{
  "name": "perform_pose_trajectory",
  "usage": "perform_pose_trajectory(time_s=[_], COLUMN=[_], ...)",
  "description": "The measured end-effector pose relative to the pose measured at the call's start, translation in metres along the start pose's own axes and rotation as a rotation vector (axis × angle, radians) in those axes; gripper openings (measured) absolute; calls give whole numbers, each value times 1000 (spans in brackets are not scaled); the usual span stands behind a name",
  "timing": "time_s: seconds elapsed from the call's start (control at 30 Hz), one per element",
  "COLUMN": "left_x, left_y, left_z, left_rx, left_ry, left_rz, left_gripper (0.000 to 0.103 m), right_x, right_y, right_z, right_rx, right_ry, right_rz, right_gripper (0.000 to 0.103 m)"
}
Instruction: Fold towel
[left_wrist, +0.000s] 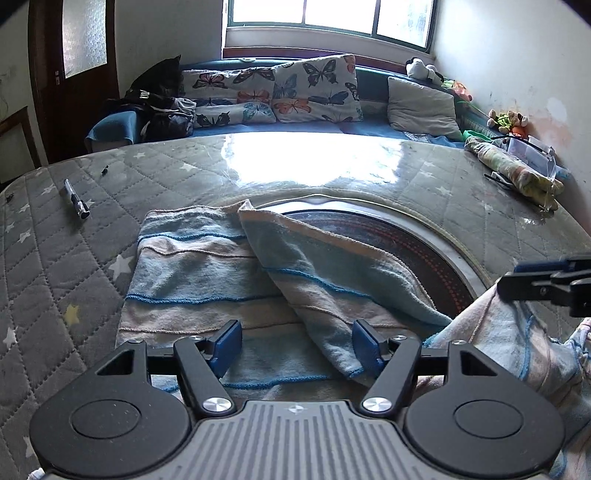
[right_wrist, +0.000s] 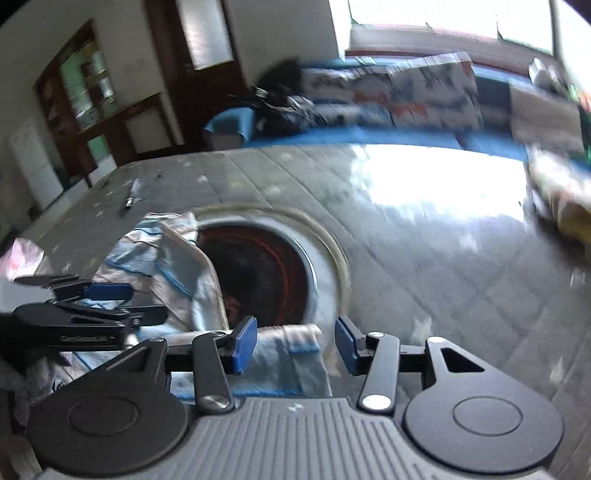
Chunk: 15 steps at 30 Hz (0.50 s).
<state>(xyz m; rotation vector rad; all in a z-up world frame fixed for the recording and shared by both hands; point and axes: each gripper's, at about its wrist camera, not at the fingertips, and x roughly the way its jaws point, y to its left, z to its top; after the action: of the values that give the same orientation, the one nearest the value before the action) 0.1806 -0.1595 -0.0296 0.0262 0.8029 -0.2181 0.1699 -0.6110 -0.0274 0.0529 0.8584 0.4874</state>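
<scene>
A blue and beige striped towel (left_wrist: 199, 273) lies on the grey quilted star-print table cover (left_wrist: 66, 258). One flap (left_wrist: 317, 273) is folded diagonally over it, and a bunched part (left_wrist: 517, 343) rises at the right. My left gripper (left_wrist: 295, 345) stands open just above the towel's near edge, its right finger beside the flap's corner. In the blurred right wrist view, my right gripper (right_wrist: 295, 343) is open with towel (right_wrist: 288, 354) lying under the gap. The left gripper (right_wrist: 92, 299) shows at that view's left, over the crumpled towel. The right gripper (left_wrist: 546, 284) shows at the left wrist view's right edge.
A round dark disc with a pale rim (left_wrist: 399, 247) is set in the table, partly under the towel. A pen (left_wrist: 76, 201) lies far left. A rolled cloth (left_wrist: 513, 171) and a clear box (left_wrist: 532, 153) sit far right. A sofa with butterfly cushions (left_wrist: 280, 92) stands behind.
</scene>
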Motion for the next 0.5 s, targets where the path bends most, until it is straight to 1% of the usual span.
perform_pose_trajectory(time_s=[0.07,0.17,0.2,0.3,0.33,0.4,0.43,0.5], left_x=[0,0,0,0,0,-1,-1,-5], left_y=[1,3,4,7,8,11,12,14], left_z=[0,0,0,0,0,1,1,1], left_rx=[4,4,3,-1,-4,-10,-15,-23], left_ry=[-2,-3,-2,2,3,7,8,2], left_rz=[1,5,7,13,14,20,23,25], left_gripper=[71,73,74,77,78,81,82,82], right_x=[2,1,-1,-11,-17,-30,-36,-51], right_y=[-11,-16,-15,-5,-1,7,12,27], right_z=[-5,-14,-16,-18,-18,-22,-24,-29], right_rx=[63,96,87,59,50,20,2,-90], right_ry=[21,31,27,-2,-16,-48,-64,-102], right_rz=[42,115,126,137,142,155,161,155], right_gripper=[47,42,33,17,14,8,7,7])
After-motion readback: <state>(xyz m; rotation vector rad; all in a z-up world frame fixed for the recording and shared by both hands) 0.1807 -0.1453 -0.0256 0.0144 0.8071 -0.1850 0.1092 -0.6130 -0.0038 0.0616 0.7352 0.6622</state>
